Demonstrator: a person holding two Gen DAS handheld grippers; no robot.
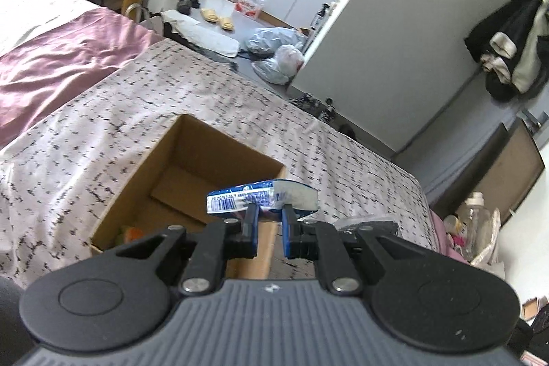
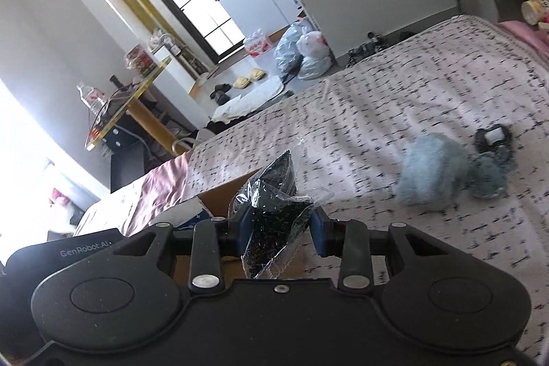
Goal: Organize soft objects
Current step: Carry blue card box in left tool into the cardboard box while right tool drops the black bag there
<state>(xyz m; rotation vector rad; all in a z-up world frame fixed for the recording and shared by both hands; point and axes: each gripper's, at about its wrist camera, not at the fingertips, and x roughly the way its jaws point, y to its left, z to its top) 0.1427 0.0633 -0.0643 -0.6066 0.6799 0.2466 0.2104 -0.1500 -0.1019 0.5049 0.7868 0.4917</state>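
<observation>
Over the box (image 1: 192,180) on the bed (image 1: 103,132), your left gripper (image 1: 269,222) pinches a blue pack (image 1: 260,196). Your right gripper (image 2: 278,228) clamps a black bag (image 2: 274,215) beside it. Two fluffy blue pieces (image 2: 432,170) lie well apart on the sheet.
</observation>
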